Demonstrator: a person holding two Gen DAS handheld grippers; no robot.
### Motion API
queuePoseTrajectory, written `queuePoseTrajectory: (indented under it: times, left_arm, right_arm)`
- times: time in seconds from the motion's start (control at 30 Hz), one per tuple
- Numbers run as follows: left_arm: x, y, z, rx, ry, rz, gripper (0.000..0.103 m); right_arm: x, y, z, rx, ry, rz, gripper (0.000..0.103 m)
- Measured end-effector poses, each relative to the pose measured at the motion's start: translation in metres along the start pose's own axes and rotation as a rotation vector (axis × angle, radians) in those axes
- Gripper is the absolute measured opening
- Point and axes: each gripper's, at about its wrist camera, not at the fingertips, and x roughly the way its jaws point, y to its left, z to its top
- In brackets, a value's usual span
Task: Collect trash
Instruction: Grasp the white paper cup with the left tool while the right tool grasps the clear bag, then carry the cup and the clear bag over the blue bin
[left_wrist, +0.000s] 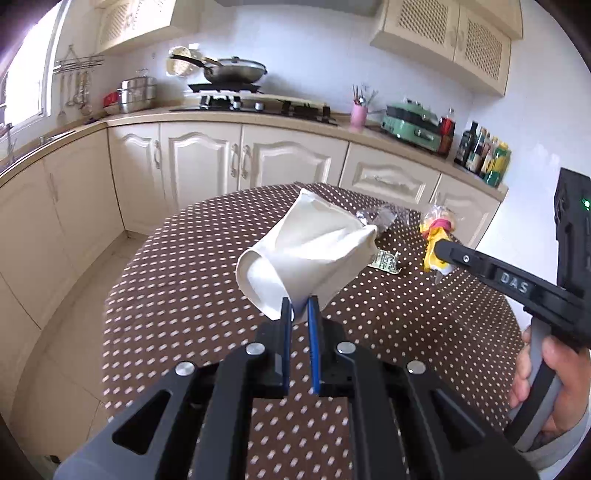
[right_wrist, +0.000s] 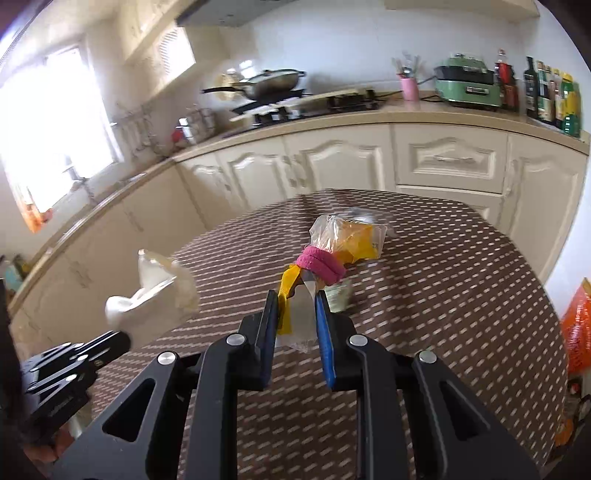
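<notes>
A crushed white paper cup (left_wrist: 306, 254) hangs above the brown dotted tablecloth (left_wrist: 184, 280), and my left gripper (left_wrist: 298, 308) is shut on its lower edge. The same cup (right_wrist: 155, 295) appears at the left of the right wrist view, with the left gripper (right_wrist: 122, 341) under it. My right gripper (right_wrist: 297, 302) is shut on a clear plastic bag with yellow scraps and a pink band (right_wrist: 332, 258), lifted off the table. In the left wrist view that bag (left_wrist: 437, 229) sticks out of the right gripper (left_wrist: 437, 254). A crumpled silver wrapper (left_wrist: 373, 218) and a small printed packet (left_wrist: 386, 262) lie on the table.
The round table (right_wrist: 461, 280) stands in front of cream kitchen cabinets (left_wrist: 207, 158). On the counter are a wok on the stove (left_wrist: 236, 72), a pink utensil cup (left_wrist: 359, 114), a green appliance (left_wrist: 412, 125) and several bottles (left_wrist: 484, 155). An orange bag (right_wrist: 578, 328) sits at the right.
</notes>
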Motion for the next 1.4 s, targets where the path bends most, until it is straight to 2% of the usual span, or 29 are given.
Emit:
queuePoseTrajectory:
  times: [0.13, 0.3, 0.5, 0.7, 0.83, 1.0, 1.17, 1.33, 1.4]
  left_arm:
    - [-0.031, 0.023, -0.011, -0.038, -0.030, 0.022, 0.008]
    - [-0.074, 0.072, -0.031, -0.116, -0.054, 0.086, 0.008]
    - [-0.133, 0.154, -0.084, -0.243, -0.058, 0.246, 0.008]
    - [-0.158, 0.228, -0.142, -0.377, -0.009, 0.353, 0.008]
    - [-0.155, 0.264, -0.178, -0.459, 0.040, 0.380, 0.008]
    - [-0.131, 0.304, -0.221, -0.535, 0.133, 0.404, 0.008]
    - [-0.097, 0.330, -0.245, -0.587, 0.212, 0.390, 0.008]
    - [-0.057, 0.347, -0.268, -0.621, 0.302, 0.400, 0.008]
    - [-0.042, 0.353, -0.276, -0.644, 0.331, 0.383, 0.008]
  right_arm:
    - [-0.011, 0.049, -0.007, -0.076, -0.004, 0.060, 0.019]
    - [-0.006, 0.132, -0.032, -0.172, 0.040, 0.187, 0.019]
    - [0.012, 0.236, -0.075, -0.288, 0.122, 0.336, 0.019]
    - [0.040, 0.315, -0.122, -0.380, 0.223, 0.424, 0.019]
    - [0.068, 0.352, -0.160, -0.433, 0.309, 0.459, 0.019]
    - [0.110, 0.375, -0.207, -0.489, 0.417, 0.432, 0.019]
    - [0.152, 0.374, -0.241, -0.500, 0.517, 0.385, 0.019]
    - [0.175, 0.369, -0.256, -0.508, 0.555, 0.358, 0.019]
    - [0.182, 0.367, -0.258, -0.512, 0.569, 0.349, 0.019]
